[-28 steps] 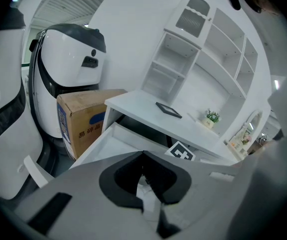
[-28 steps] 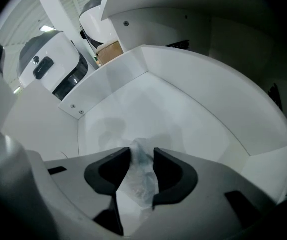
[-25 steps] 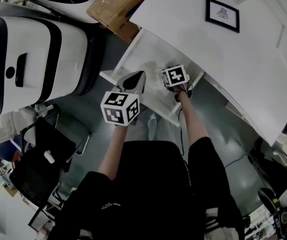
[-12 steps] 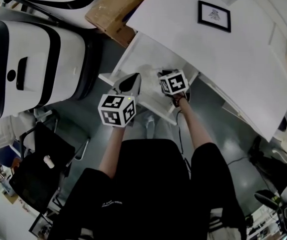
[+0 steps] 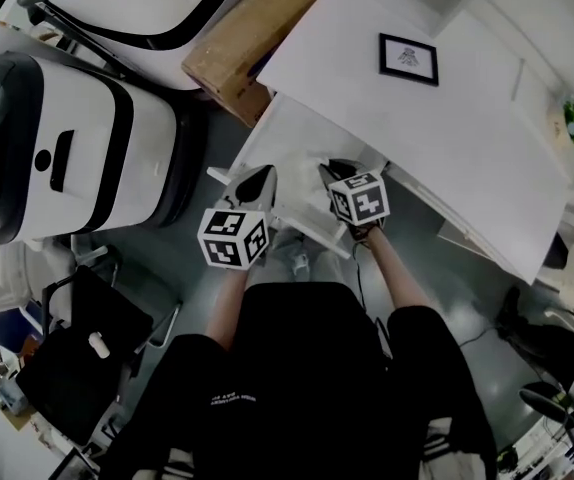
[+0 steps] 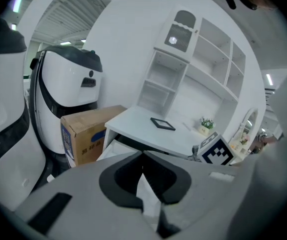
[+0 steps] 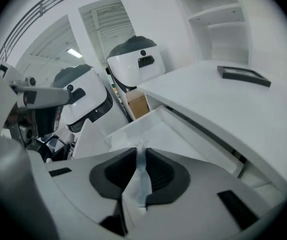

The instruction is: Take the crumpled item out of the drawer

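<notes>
**Fig.** Head view plus both gripper views, one moment.

**Edges / clearance.** The open drawer (image 5: 297,133) juts from the front edge of the white desk (image 5: 417,138) toward the person. Its front rim runs under both grippers. Its L side wall borders free grey floor (image 5: 187,258), and its R side lies near the desk's front R part. The drawer bottom shows bare white beyond the jaws.

**R gripper** (image 7: 141,151). The jaws have just been closing and now stand a narrow gap apart. The pads are clamped on the crumpled item (image 7: 139,176), a thin pale wad whose top pokes out past the tips. The item is held above the drawer, by its front R corner.

**L gripper** (image 6: 142,155). The jaw tips meet. A white strip shows in the slit behind them; cannot tell whether it is a held thing or the drawer beyond. The gripper hangs over the L part of the front rim, apart from the R gripper.

**Surface / room.**
- A picture frame (image 5: 408,58) lies flat on the desk top toward the back edge.
- A small potted plant (image 5: 572,123) stands near the far R edge.
- A white shelf unit (image 6: 193,59) rises behind the desk.
- A cardboard box (image 5: 252,30) stands just beside the desk's L end.
- A white machine housing w/ black band (image 5: 57,148) is further L.
- A black chair (image 5: 67,348) is at the person's L.
</notes>
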The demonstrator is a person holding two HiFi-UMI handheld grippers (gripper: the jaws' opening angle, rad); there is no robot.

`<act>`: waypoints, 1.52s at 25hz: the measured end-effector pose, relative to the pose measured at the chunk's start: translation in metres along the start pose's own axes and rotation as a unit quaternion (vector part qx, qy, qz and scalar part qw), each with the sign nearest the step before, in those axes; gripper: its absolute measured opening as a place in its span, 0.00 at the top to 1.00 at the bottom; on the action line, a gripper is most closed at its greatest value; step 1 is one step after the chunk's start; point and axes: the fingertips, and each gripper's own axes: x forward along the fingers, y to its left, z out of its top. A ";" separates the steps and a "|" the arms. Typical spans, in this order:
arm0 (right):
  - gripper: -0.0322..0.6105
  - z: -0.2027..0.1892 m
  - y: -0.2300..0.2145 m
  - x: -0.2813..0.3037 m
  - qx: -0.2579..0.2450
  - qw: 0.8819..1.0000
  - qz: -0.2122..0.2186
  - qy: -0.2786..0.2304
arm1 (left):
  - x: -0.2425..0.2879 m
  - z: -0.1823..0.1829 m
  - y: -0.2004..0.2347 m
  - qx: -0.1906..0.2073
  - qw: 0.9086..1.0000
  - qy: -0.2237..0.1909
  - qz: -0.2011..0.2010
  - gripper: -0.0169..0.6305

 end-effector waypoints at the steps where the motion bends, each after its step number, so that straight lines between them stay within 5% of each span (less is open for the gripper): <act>1: 0.87 0.006 0.003 -0.009 0.001 1.000 -0.001 -0.013 | -0.004 0.003 -0.002 0.003 1.000 -0.005 -0.002 0.98; 16: 0.87 0.087 0.031 -0.125 0.003 0.981 0.001 -0.193 | -0.042 0.047 -0.028 0.039 0.997 -0.069 -0.016 0.98; 38: 0.87 0.156 0.033 -0.242 -0.021 0.921 -0.035 -0.388 | -0.088 0.125 -0.042 0.090 0.977 -0.191 -0.005 0.98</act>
